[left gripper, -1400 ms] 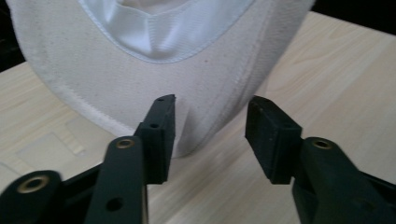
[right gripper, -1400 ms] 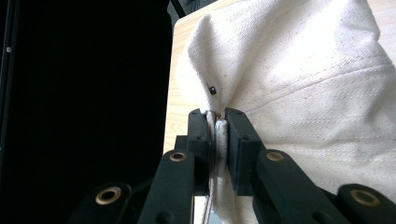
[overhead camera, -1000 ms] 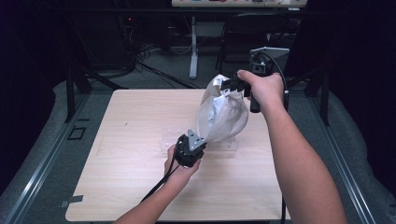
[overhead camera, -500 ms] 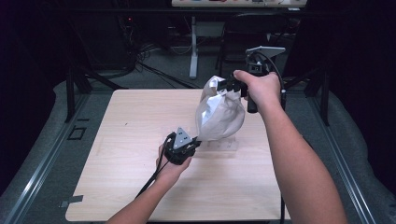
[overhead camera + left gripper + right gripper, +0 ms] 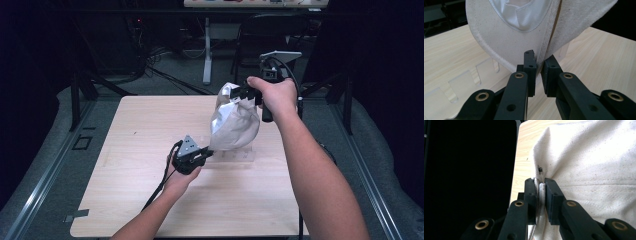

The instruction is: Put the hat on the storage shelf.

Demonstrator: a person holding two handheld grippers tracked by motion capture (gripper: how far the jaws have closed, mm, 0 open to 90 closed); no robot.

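Observation:
A cream cloth hat [image 5: 234,122] hangs above the middle of the wooden table [image 5: 140,130], its white lining showing in the left gripper view [image 5: 506,42]. My right gripper [image 5: 240,92] holds it up by a bunched fold at the top, jaws shut on the cloth [image 5: 541,185]. From the front left, my left gripper [image 5: 209,151] reaches the hat's lowest edge. Its jaws [image 5: 538,65] stand very close together with the hat's seam between them. The hat [image 5: 594,162] spreads out to the right of the right gripper's jaws.
A clear slotted plastic rack [image 5: 235,156] lies flat on the table right under the hat, also seen beside the left jaws [image 5: 461,82]. Behind the table are a dark chair [image 5: 280,35], cables and a white post [image 5: 207,50]. Metal rails run along both table sides.
The left gripper drew back from the hat's bottom, then closed in again on its lower edge. The right gripper has lifted the hat slightly and held it there.

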